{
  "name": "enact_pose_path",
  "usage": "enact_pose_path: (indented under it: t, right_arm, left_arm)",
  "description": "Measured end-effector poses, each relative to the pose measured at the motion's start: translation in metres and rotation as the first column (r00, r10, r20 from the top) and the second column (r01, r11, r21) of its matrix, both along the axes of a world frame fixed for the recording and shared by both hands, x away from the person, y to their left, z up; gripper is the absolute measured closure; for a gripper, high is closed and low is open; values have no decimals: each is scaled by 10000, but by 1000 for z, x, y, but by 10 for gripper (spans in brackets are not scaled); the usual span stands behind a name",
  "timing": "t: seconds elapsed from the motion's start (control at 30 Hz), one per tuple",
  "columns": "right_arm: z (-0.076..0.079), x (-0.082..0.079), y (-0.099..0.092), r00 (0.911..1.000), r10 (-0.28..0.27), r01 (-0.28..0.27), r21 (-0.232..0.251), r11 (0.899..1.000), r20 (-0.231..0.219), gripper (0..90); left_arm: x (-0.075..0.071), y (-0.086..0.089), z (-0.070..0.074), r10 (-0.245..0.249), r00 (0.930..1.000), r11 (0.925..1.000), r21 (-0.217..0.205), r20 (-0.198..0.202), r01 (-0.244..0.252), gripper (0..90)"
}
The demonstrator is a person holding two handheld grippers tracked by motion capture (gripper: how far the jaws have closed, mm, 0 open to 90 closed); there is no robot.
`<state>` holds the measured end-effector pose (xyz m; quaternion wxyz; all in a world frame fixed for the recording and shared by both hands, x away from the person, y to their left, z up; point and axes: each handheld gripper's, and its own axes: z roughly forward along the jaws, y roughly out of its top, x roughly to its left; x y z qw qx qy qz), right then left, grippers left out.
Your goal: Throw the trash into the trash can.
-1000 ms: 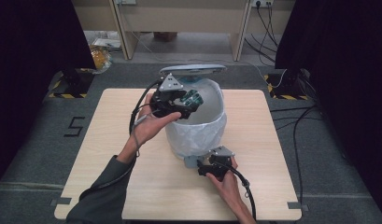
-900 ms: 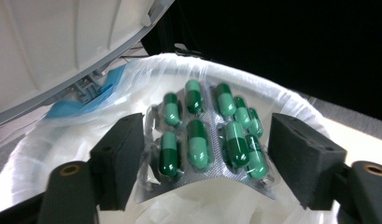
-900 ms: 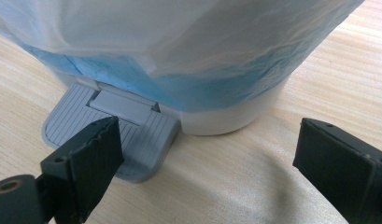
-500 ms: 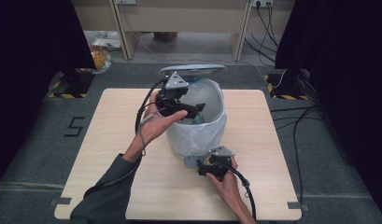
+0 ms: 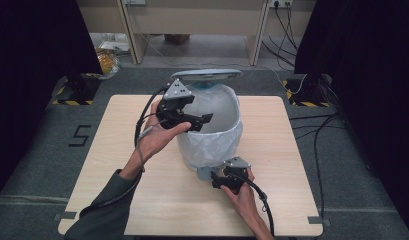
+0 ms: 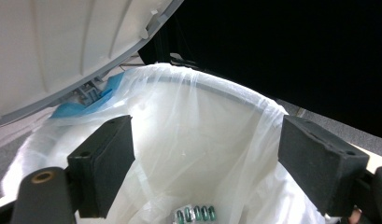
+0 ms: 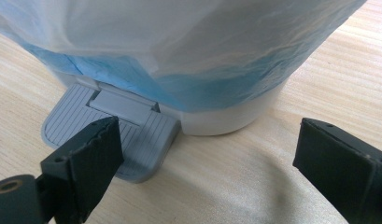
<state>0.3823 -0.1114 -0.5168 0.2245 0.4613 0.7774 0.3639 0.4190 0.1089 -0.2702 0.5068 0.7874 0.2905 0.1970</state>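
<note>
Left gripper (image 5: 204,120) above open bin (image 5: 212,145), jaws just opened, released, blister pack (image 6: 194,214) lying inside; right gripper (image 5: 208,174) spread wide, pressing pedal (image 7: 109,130).

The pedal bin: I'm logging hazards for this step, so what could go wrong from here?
1. The lid stands open while one jaw of the right gripper rests on the pedal; if it slips off, the lid may drop onto the left gripper over the rim.
2. The left gripper's jaws have just been opening, empty; they could snag the thin liner and pull it loose.
</note>
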Motion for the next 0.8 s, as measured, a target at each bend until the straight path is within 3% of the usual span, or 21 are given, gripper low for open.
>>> enact_pose_path:
  t: [0.23,0.43,0.67,0.8]
  right_arm:
    - [0,0,0,10000,-12,12,11,10000,-8,79]
    - [0,0,0,10000,-13,13,9,10000,11,79]
    - [0,0,0,10000,-6,6,19,10000,-16,79]
    - [0,0,0,10000,-37,37,30,10000,-17,79]
  left_arm:
    - [-11,27,-2,65,9999,9995,-321,-122,-69,153]
    - [-23,52,-5,334,9994,9977,-584,39,-331,154]
    - [-45,90,-30,767,9970,9904,-1147,-132,-777,154]
    - [-50,105,-47,1090,9936,9866,-1184,-311,-1119,155]
